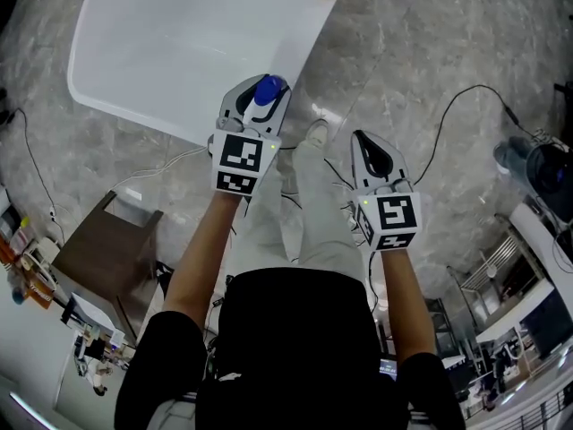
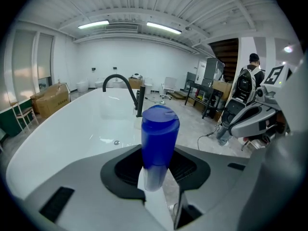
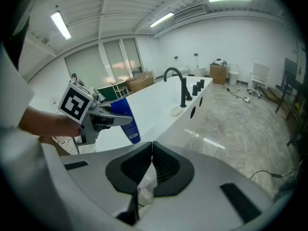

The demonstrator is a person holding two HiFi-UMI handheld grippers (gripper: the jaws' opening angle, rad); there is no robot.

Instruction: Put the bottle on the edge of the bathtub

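Observation:
A blue bottle (image 2: 159, 138) with a blue cap stands up between the jaws of my left gripper (image 2: 156, 153), which is shut on it. In the head view the bottle (image 1: 267, 90) hangs over the near corner of the white bathtub (image 1: 179, 43), just above its rim. The right gripper view shows the bottle (image 3: 126, 120) tilted in the left gripper beside the tub (image 3: 159, 105). My right gripper (image 1: 372, 153) is off to the right over the marble floor; its jaws (image 3: 152, 144) meet with nothing held.
A black faucet (image 2: 126, 88) and knobs stand on the tub's far rim, with a white soap dish (image 3: 177, 111) near them. A brown cabinet (image 1: 116, 249) sits at the left, cables (image 1: 448, 124) run over the floor, and equipment (image 2: 245, 109) stands on the right.

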